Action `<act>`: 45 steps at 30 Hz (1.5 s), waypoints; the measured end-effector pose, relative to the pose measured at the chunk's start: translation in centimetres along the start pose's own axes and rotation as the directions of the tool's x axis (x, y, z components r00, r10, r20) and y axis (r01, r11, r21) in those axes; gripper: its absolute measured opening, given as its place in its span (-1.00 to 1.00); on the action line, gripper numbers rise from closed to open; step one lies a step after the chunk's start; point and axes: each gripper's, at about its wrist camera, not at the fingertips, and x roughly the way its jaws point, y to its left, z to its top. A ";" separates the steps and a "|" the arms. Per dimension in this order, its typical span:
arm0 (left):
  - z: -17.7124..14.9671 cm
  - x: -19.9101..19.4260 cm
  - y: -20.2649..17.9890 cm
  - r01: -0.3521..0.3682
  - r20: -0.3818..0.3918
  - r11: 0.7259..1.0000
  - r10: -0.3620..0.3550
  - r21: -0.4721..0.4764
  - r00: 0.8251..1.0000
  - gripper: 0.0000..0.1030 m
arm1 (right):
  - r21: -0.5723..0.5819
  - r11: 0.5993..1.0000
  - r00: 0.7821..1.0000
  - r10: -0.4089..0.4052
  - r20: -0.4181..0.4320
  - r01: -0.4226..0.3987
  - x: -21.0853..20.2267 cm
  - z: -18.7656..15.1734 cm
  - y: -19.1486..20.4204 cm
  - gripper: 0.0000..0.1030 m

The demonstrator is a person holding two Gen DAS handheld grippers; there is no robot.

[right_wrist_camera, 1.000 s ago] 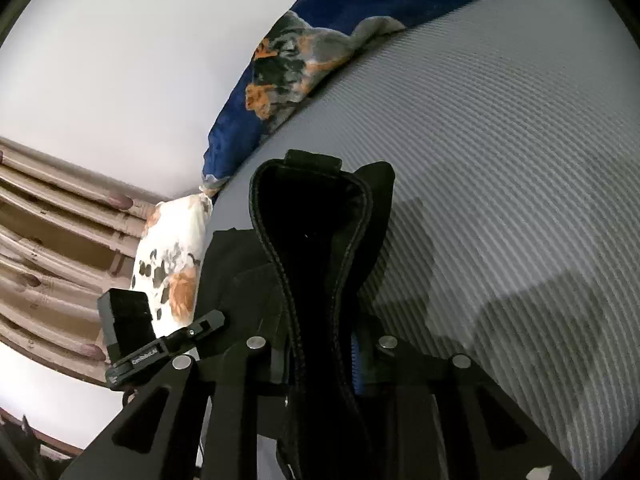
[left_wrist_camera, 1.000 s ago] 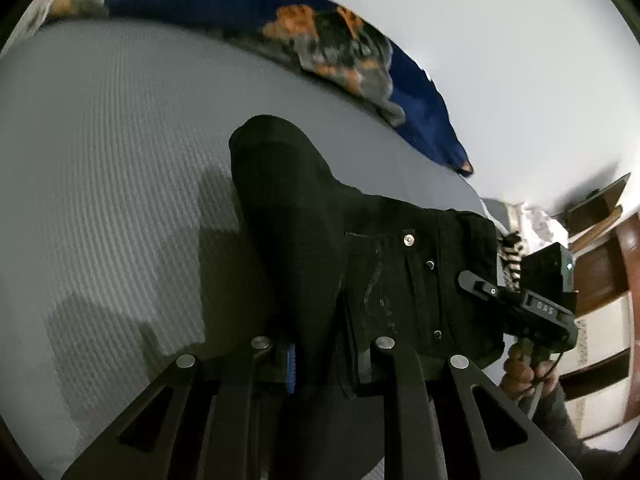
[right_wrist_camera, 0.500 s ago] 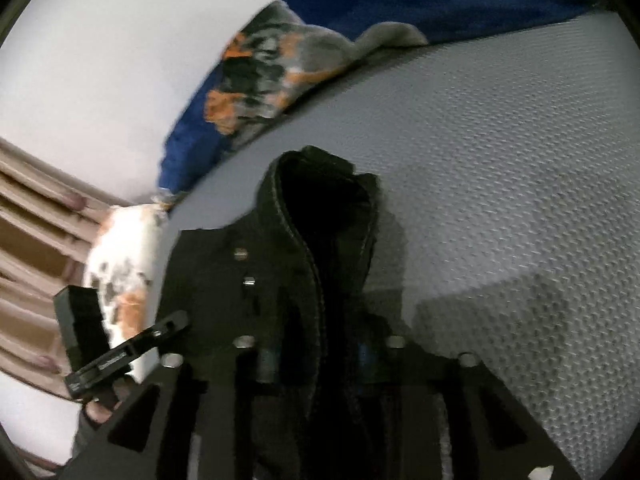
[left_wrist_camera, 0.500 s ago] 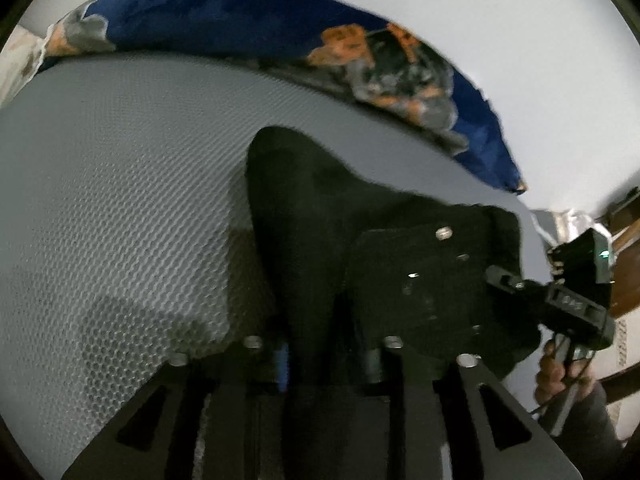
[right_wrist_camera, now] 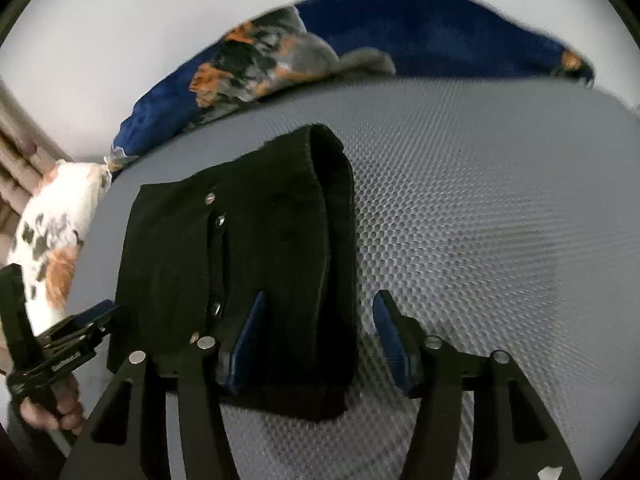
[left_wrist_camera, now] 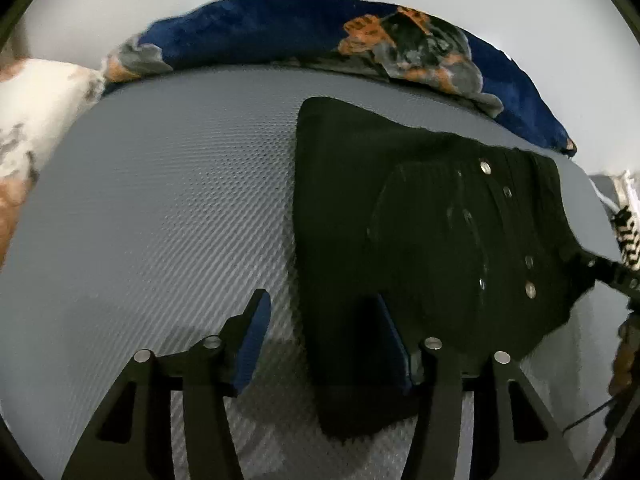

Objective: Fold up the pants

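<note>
The black pants [left_wrist_camera: 420, 240] lie folded in a compact bundle on the grey textured bed cover [left_wrist_camera: 168, 208], with metal buttons showing on top. My left gripper [left_wrist_camera: 320, 300] is open and its jaws are still opening. The bundle's left edge lies between its blue pads [left_wrist_camera: 256, 332], which do not press on it. In the right wrist view the pants [right_wrist_camera: 240, 240] lie left of centre. My right gripper [right_wrist_camera: 320, 296] is open too, jaws opening, and the bundle's right edge sits loose between the fingers. The left gripper's body [right_wrist_camera: 60, 344] shows at the lower left there, held by a hand [right_wrist_camera: 52, 408].
A blue blanket with orange and grey print [left_wrist_camera: 360, 36] is bunched along the far edge of the bed, against a white wall. A white pillow with orange and dark spots [right_wrist_camera: 60, 232] lies at the side. Bare grey cover [right_wrist_camera: 500, 220] stretches to the right of the pants.
Both grippers were shut on raised folds of the pants. Their jaws have opened and let go, and the pants now lie flat on the bed. Both views have tipped.
</note>
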 end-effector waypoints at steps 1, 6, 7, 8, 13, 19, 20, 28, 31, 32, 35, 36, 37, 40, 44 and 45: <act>-0.4 -0.3 -0.1 -0.018 0.001 1.000 0.018 0.003 1.000 0.13 | -0.020 1.000 1.000 -0.018 0.018 0.019 -0.7 -0.5 0.6 0.14; -3.6 -2.9 -1.2 -0.118 0.042 0.993 0.117 0.028 0.992 0.23 | -0.120 0.989 0.993 -0.079 0.086 0.089 -3.7 -3.9 3.8 0.31; -4.1 -3.5 -1.3 -0.124 0.048 0.992 0.122 0.024 0.991 0.25 | -0.131 0.987 0.993 -0.081 0.088 0.093 -4.1 -4.5 4.2 0.34; -4.6 -4.0 -1.4 -0.126 0.048 0.992 0.125 0.017 0.991 0.26 | -0.139 0.986 0.992 -0.083 0.090 0.095 -4.5 -5.2 4.7 0.37; -7.2 -5.9 -2.0 -0.140 0.040 0.990 0.140 -0.003 0.989 0.28 | -0.146 0.986 0.994 -0.066 0.092 0.079 -6.2 -7.9 6.7 0.49; -9.8 -8.0 -2.4 -0.178 0.066 0.984 0.180 -0.031 0.982 0.34 | -0.147 0.985 0.991 -0.071 0.114 0.088 -7.5 -10.1 8.0 0.59; -10.1 -8.2 -2.5 -0.179 0.068 0.983 0.181 -0.031 0.981 0.35 | -0.149 0.985 0.991 -0.073 0.115 0.090 -7.6 -10.3 8.2 0.61; -11.5 -9.4 -3.0 -0.194 0.092 0.981 0.196 -0.024 0.976 0.35 | -0.157 0.980 0.986 -0.097 0.138 0.119 -8.2 -12.0 9.4 0.64; -11.6 -9.6 -3.2 -0.203 0.103 0.979 0.204 -0.020 0.974 0.35 | -0.172 0.975 0.981 -0.116 0.155 0.143 -8.4 -12.4 10.0 0.66; -11.7 -9.7 -3.2 -0.205 0.106 0.979 0.206 -0.019 0.973 0.35 | -0.177 0.973 0.980 -0.118 0.158 0.146 -8.5 -12.5 10.1 0.66; -11.7 -9.9 -3.3 -0.209 0.114 0.978 0.210 -0.018 0.971 0.35 | -0.190 0.969 0.978 -0.125 0.164 0.156 -8.7 -12.6 10.4 0.68; -11.7 -9.9 -3.3 -0.210 0.116 0.977 0.211 -0.020 0.971 0.35 | -0.191 0.969 0.978 -0.126 0.165 0.157 -8.7 -12.6 10.5 0.68; -11.7 -10.0 -3.2 -0.211 0.117 0.977 0.212 -0.022 0.970 0.35 | -0.191 0.969 0.978 -0.127 0.165 0.158 -8.7 -12.6 10.5 0.69; -11.7 -10.0 -3.2 -0.215 0.121 0.976 0.217 -0.024 0.969 0.35 | -0.190 0.970 0.980 -0.121 0.158 0.151 -8.6 -12.6 10.5 0.69; -11.8 -10.0 -3.3 -0.221 0.126 0.975 0.222 -0.022 0.967 0.35 | -0.180 0.973 0.982 -0.120 0.145 0.145 -8.3 -12.7 10.3 0.69; -11.8 -10.0 -3.3 -0.220 0.127 0.975 0.221 -0.022 0.967 0.35 | -0.177 0.974 0.982 -0.119 0.143 0.144 -8.3 -12.7 10.2 0.69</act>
